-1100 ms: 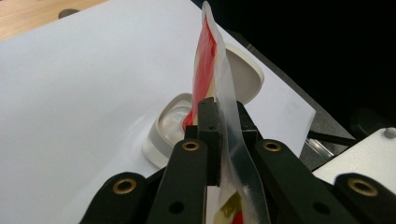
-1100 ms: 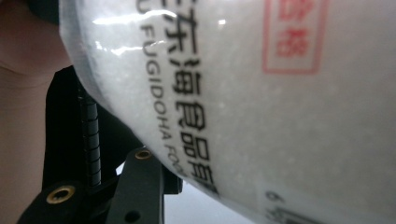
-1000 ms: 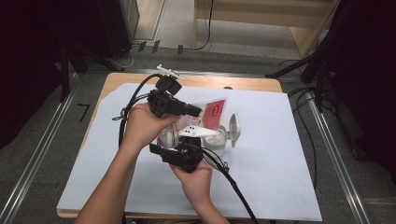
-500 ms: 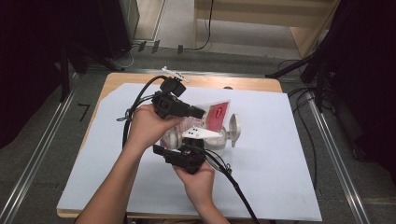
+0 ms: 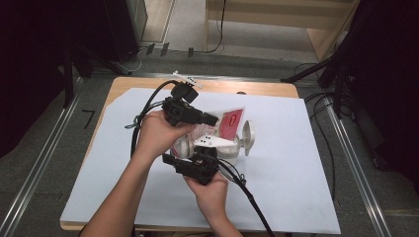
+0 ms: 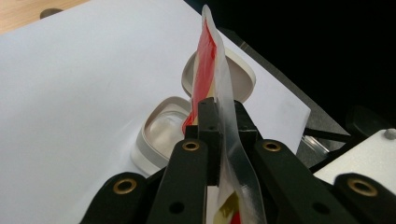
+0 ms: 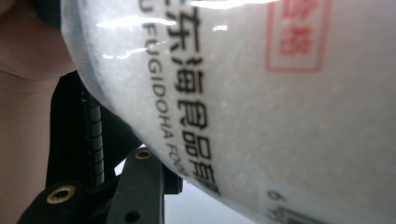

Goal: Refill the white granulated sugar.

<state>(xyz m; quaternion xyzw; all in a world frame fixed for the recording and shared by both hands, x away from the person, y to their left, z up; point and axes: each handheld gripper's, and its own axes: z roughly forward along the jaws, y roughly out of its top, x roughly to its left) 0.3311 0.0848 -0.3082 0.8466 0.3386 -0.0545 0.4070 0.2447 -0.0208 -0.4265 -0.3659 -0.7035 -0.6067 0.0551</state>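
A clear plastic bag of white granules with a red label [image 5: 231, 122] is held above the table between both grippers. My left gripper [image 5: 213, 119] is shut on the bag's flat upper edge [image 6: 211, 60], which stands edge-on between its jaws [image 6: 223, 112]. My right gripper [image 5: 206, 152] comes from the near side and is shut on the bulging lower part of the bag [image 7: 280, 116], printed with black letters; one of its fingers [image 7: 140, 184] shows under the bag. A white container [image 6: 163, 133] with its hinged lid [image 6: 236, 74] raised sits on the table just beyond the bag.
A white sheet [image 5: 296, 177] covers most of the wooden table [image 5: 257, 88]. The open lid [image 5: 248, 137] stands just right of the bag. Black cables [image 5: 143, 118] trail from both grippers. A small white object [image 5: 184, 78] lies at the table's far edge. Metal rails flank the table.
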